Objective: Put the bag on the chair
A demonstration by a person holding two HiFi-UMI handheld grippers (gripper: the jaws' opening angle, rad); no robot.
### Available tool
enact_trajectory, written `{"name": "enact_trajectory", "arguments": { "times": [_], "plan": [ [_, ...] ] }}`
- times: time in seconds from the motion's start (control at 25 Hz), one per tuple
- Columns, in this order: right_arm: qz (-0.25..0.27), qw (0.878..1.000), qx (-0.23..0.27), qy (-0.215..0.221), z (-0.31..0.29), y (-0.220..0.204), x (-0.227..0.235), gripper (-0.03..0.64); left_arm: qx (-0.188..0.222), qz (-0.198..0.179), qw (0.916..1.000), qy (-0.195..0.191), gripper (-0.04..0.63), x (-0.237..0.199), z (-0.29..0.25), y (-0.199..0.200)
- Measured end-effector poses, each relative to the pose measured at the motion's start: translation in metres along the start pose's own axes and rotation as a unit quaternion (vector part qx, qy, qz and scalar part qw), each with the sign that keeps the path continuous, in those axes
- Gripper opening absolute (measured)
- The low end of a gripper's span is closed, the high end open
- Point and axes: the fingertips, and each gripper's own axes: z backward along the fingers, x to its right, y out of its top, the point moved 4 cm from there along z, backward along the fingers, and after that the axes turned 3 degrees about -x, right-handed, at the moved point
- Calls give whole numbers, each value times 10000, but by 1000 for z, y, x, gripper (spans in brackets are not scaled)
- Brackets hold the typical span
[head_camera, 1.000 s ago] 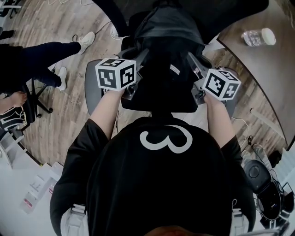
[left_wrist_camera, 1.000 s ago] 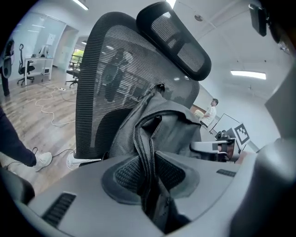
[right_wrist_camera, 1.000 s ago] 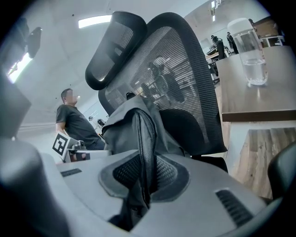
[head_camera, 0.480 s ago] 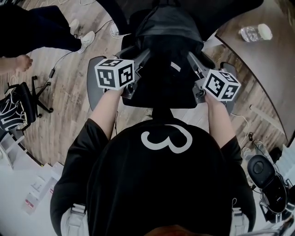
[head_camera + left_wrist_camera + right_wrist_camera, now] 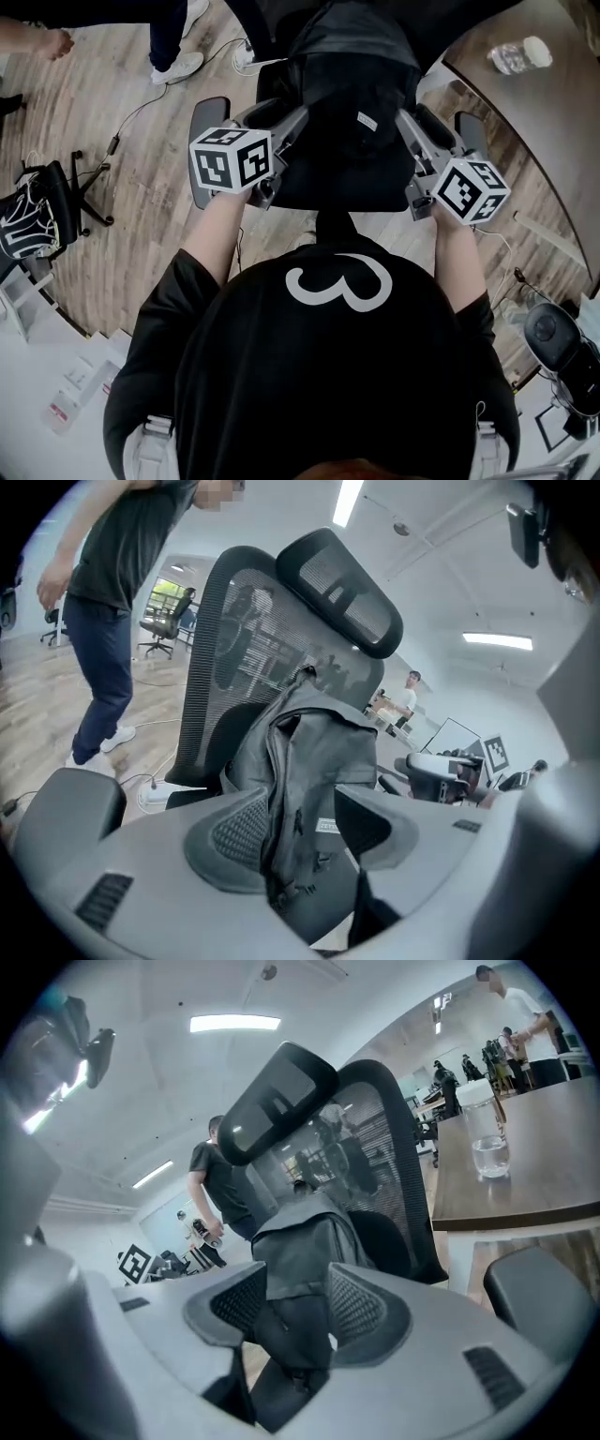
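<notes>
Bag point(image 5: 319, 752) upright on chair point(image 5: 328, 197) seat, against the backrest point(image 5: 225, 639). Left claw point(image 5: 300, 832) and right claw point(image 5: 292, 1312) both spread wide, just been opening (bag in the gap between pads point(image 5: 234, 832), none pressing it). Placement looks done; remaining: backing both claws clear.

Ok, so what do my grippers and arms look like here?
Both the left gripper and right gripper are grey, each carrying a white cube with black square markers. Their fingers have dark, mesh-textured inner faces. You wear a black short-sleeved shirt with a white mark.
</notes>
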Motion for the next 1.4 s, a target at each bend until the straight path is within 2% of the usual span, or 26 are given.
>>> {"name": "enact_trajectory", "arguments": {
  "times": [0.24,0.48,0.6,0.76,0.92,1.12,1.28,1.4],
  "plan": [
    [148,9993,125,306,39,-3,-48,209,71,-230,9996,-148,212,40,40,-11],
    [133,9967,327,729,80,-20,-108,198,330,-441,9964,-648,202,85,97,-18],
    [292,9963,392,701,95,-35,-130,110,369,-586,9935,-904,171,102,123,-28],
    [438,9954,436,739,118,-53,-159,89,386,-906,9875,-1234,110,127,156,-42],
    [421,9936,500,923,138,-60,-186,57,498,-1033,9826,-1462,80,148,185,-51],
    [432,9906,644,1124,160,-68,-213,31,520,-1130,9827,-1372,51,163,210,-67],
    [260,9888,905,1160,171,-73,-223,26,539,-1351,9783,-1472,29,175,224,-76],
    [414,9881,901,1177,177,-77,-234,25,558,-1447,9762,-1515,23,182,233,-80]
  ]
}}
